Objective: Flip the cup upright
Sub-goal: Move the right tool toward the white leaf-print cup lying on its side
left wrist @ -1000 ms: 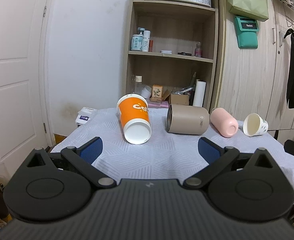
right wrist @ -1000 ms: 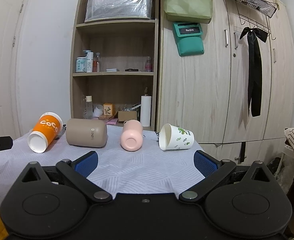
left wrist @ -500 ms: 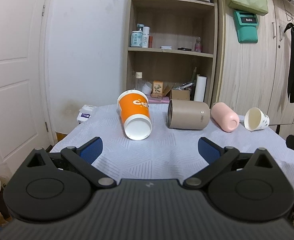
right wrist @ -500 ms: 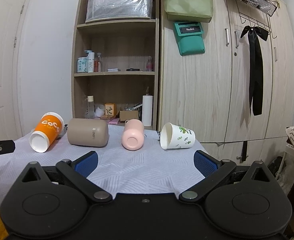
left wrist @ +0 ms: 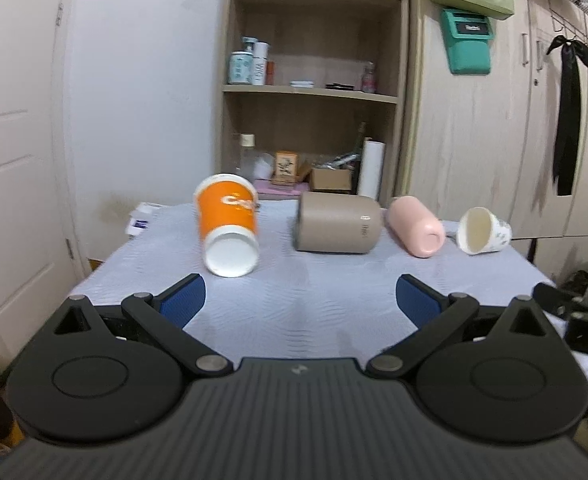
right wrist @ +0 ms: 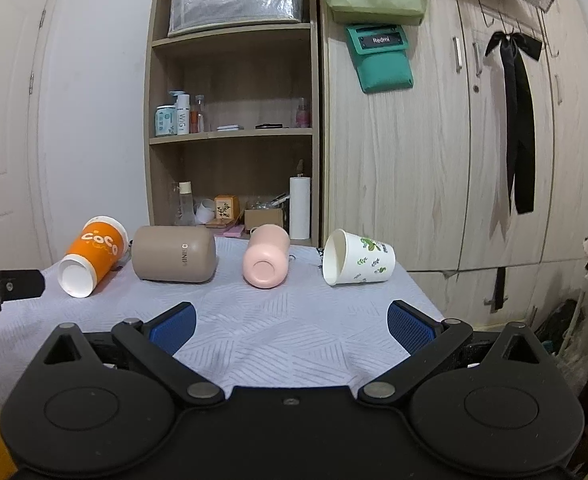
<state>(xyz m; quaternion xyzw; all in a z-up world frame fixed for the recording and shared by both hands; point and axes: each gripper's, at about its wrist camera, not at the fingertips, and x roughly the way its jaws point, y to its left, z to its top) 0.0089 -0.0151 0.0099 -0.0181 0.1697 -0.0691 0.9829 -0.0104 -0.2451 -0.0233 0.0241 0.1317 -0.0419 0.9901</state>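
Note:
Several cups lie on their sides in a row on a table with a pale cloth. From left: an orange paper cup, a tan tumbler, a pink cup and a white leaf-print paper cup. My left gripper is open and empty, short of the orange cup and tumbler. My right gripper is open and empty, short of the pink and white cups.
A wooden shelf unit with bottles, a paper roll and boxes stands behind the table. A wardrobe with a hanging black ribbon is at the right. A white door is at the left. The left gripper shows at the right wrist view's left edge.
The left gripper's view has shifted so the cups sit lower and further right in frame. The right gripper has crept slightly closer to the table. Both jaws stay open.

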